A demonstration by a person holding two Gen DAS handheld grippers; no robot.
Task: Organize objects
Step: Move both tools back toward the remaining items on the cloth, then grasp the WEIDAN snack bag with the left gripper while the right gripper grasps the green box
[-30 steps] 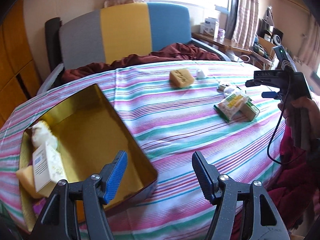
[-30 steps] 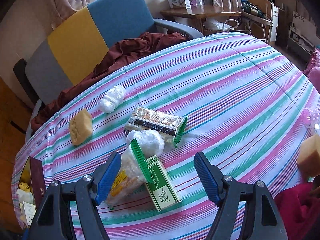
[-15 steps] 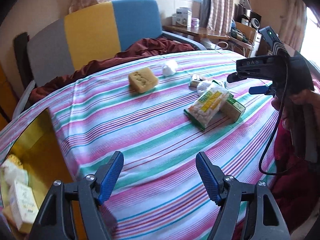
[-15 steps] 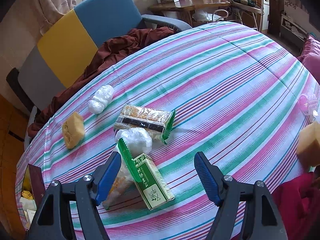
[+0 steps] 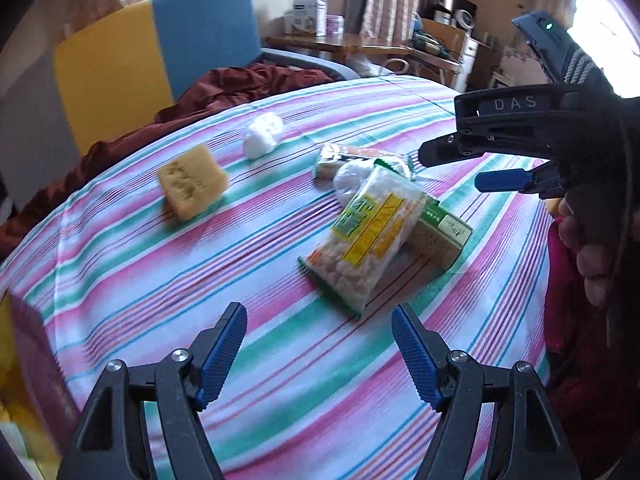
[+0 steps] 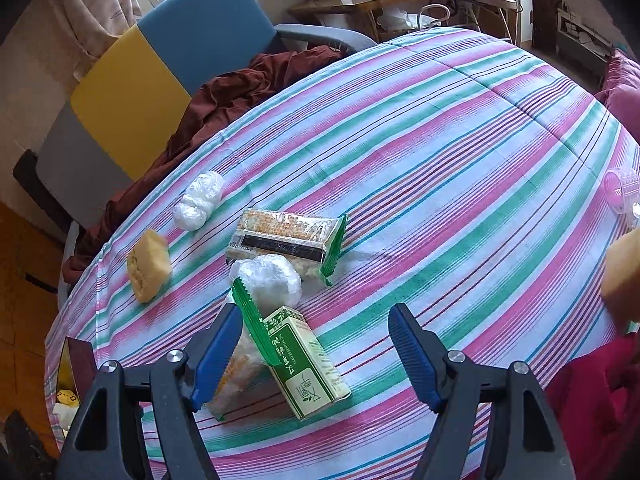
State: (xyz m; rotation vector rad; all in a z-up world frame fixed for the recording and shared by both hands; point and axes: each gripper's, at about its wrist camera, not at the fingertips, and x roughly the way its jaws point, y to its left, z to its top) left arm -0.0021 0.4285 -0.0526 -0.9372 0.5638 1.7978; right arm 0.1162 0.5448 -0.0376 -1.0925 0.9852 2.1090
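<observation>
A cluster lies on the striped tablecloth: a clear snack bag with a yellow label (image 5: 366, 240) (image 6: 236, 360), a green box (image 5: 438, 236) (image 6: 306, 362), a white plastic-wrapped lump (image 6: 268, 280), and a green-edged cracker pack (image 6: 286, 238). A yellow sponge (image 5: 192, 186) (image 6: 148, 266) and a white wrapped ball (image 5: 262, 136) (image 6: 198, 200) lie apart, further back. My left gripper (image 5: 318, 352) is open and empty, short of the snack bag. My right gripper (image 6: 312, 352) is open and empty over the green box; it also shows in the left wrist view (image 5: 472, 166).
The dark red box with a gold inside (image 5: 28, 364) (image 6: 74, 364) sits at the table's left edge, holding a few items. A colour-block armchair (image 6: 160, 64) with a maroon cloth stands behind the table. Another sponge (image 6: 624, 276) and a pink plastic cup (image 6: 622, 190) sit at the right.
My left gripper has swung right, away from the open box and toward the snack cluster. My right gripper has moved slightly closer to the green box. Both stay open.
</observation>
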